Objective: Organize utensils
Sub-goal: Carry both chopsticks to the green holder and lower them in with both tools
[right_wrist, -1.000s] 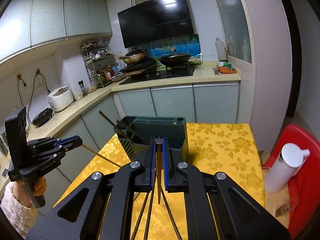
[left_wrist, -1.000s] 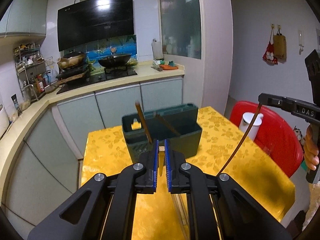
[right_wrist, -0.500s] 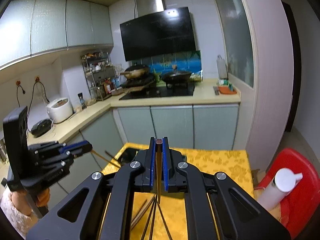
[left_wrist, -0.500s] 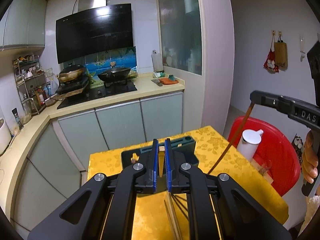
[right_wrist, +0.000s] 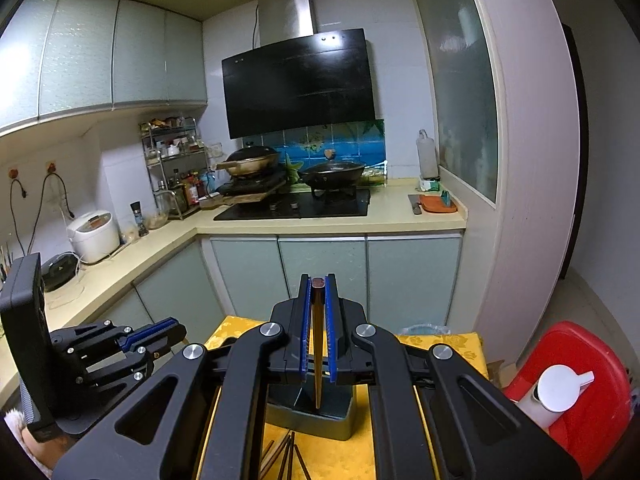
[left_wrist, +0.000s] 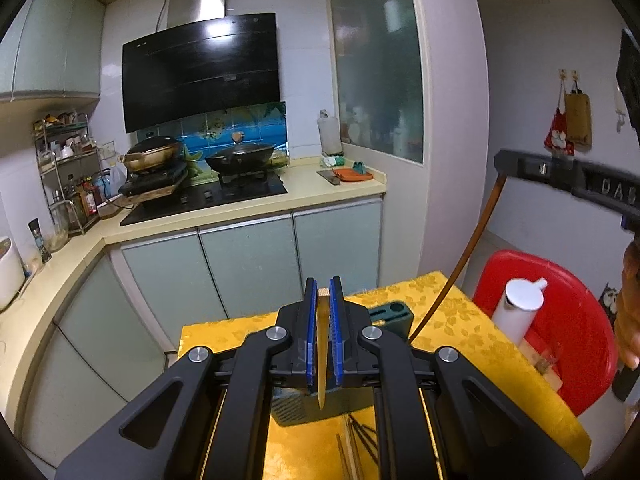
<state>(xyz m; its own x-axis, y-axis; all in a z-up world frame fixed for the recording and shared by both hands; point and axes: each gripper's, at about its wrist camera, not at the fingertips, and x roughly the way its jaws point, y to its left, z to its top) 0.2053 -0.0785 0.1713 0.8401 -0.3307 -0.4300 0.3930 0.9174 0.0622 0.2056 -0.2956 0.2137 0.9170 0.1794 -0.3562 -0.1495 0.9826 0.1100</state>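
My left gripper (left_wrist: 322, 294) is shut on a pale wooden chopstick (left_wrist: 321, 360) that hangs down over the dark green utensil holder (left_wrist: 390, 314). My right gripper (right_wrist: 318, 284) is shut on a dark brown chopstick (right_wrist: 318, 360) that points down at the holder (right_wrist: 320, 416). In the left wrist view the right gripper (left_wrist: 504, 160) is high at the right with its chopstick (left_wrist: 464, 256) slanting down to the holder. Several loose chopsticks (left_wrist: 356, 448) lie on the yellow tablecloth (left_wrist: 480, 344) in front of the holder; they also show in the right wrist view (right_wrist: 286, 456).
A white kettle (left_wrist: 518, 310) stands on a red chair (left_wrist: 576, 320) to the right of the table. Kitchen counters with a stove (right_wrist: 296, 206) and pans run behind and to the left. A rice cooker (right_wrist: 94, 236) sits on the left counter.
Both grippers have risen well above the table with their chopsticks still held. The holder now sits low and largely hidden behind the fingers.
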